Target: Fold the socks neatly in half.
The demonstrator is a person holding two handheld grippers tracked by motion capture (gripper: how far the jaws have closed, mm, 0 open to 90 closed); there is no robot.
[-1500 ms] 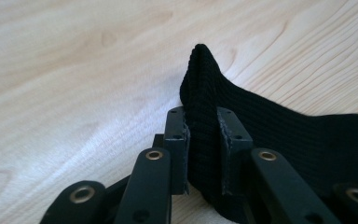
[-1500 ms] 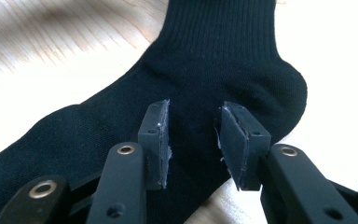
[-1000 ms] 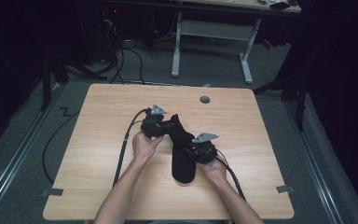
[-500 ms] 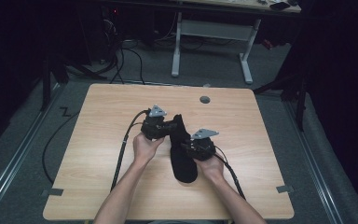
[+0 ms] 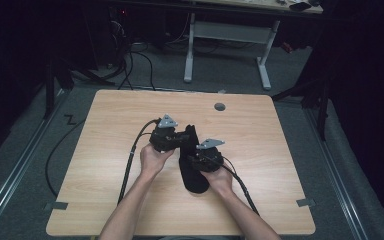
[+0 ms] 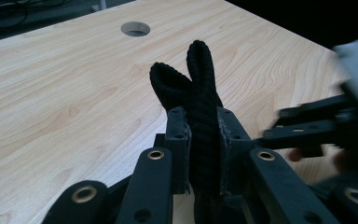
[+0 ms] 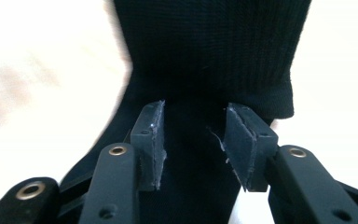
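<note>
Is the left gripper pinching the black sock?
Yes, in the left gripper view the left gripper has both pads pressed against a fold of the black sock standing up between them.

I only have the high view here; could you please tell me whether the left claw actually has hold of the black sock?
Observer: Yes. In the left gripper view the left claw is shut on the black sock, with a ribbed fold pinched in it and standing up past its tips.
Operator: Thank you. Is the right claw gripping it as well?
Observer: No. In the right gripper view the right claw has just been opening. Its jaws stand apart, with the sock's fabric between them but not pressed.
</note>
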